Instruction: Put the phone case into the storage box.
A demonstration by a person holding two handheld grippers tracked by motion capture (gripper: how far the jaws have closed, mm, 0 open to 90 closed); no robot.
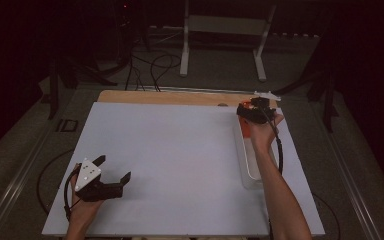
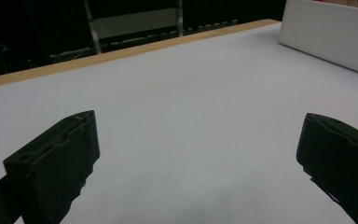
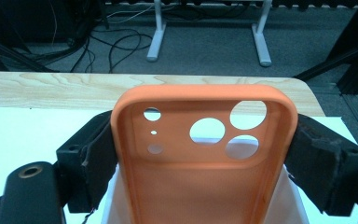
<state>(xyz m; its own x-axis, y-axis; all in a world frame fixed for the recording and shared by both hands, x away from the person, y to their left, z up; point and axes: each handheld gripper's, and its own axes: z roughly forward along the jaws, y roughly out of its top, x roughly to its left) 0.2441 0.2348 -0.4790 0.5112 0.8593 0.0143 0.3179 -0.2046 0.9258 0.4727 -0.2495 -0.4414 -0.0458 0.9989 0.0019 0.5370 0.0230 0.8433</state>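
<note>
- the right claw [image 3: 205, 154] is clenched on an orange soft-plastic phone case with round camera cut-outs [image 3: 205, 154], one black jaw pressed against each long side; in the right gripper view the case fills the centre of the frame, its hollow inner face toward the camera.
- in the high view the right claw [image 1: 254, 111] sits at the upper right of the frame, over the far end of a long, narrow white tray [image 1: 249, 170] that lies along the right side of the white desk [image 1: 180, 150].
- the step in hand looks like lifting the case out of the tray or carrying it just above it; whether the case's lower end touches the tray i cannot tell.
- to do it well, keep the squeeze gentle: the soft walls would likely bow and slip out under a hard pinch.
- keep the case level between the jaws and clear of the tray's rim while moving.
- the left claw [image 1: 112, 172] rests at the lower left of the high view, released, jaws wide apart and holding nothing; in the left gripper view, bare desk lies between them.
</note>
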